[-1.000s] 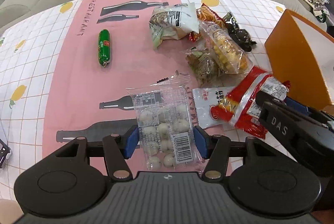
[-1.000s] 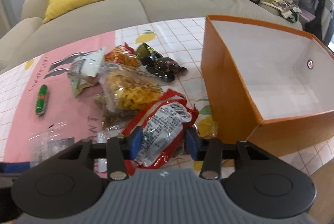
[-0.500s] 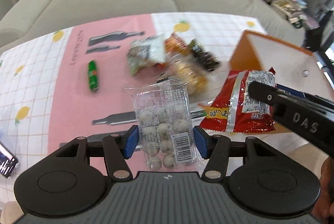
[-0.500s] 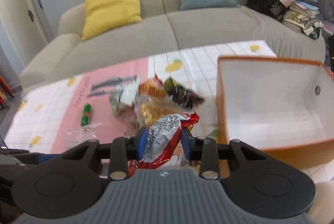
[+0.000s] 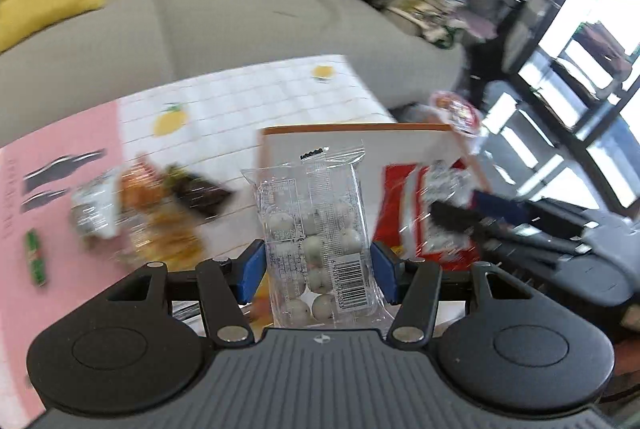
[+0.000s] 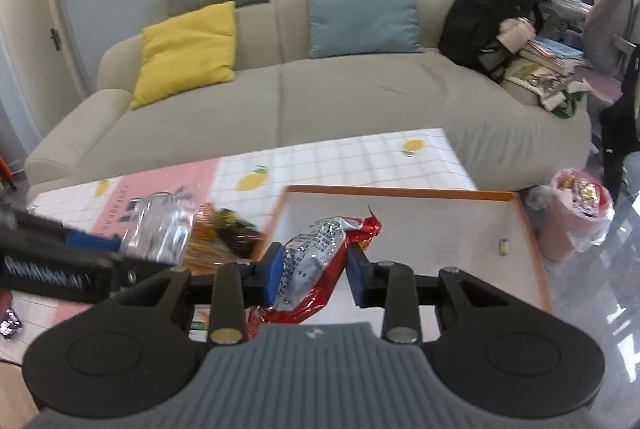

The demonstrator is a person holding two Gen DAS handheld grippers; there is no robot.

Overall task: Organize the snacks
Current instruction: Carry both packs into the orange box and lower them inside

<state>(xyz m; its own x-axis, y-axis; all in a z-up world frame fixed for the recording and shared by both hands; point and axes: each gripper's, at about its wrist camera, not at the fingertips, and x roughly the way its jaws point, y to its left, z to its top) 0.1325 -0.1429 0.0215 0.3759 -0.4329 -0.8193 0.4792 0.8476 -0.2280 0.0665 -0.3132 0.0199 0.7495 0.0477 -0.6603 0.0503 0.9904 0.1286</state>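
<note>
With each claw clamped on a snack, left claw (image 5: 316, 271) on the clear candy packet (image 5: 318, 229), right claw (image 6: 313, 275) on the red foil bag (image 6: 320, 261), both above the orange box (image 6: 400, 192), a slippery wrapper may slide out and miss.

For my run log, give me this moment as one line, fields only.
left gripper: shut on clear pack of white balls | right gripper: shut on red foil snack bag | both raised at orange box
</note>
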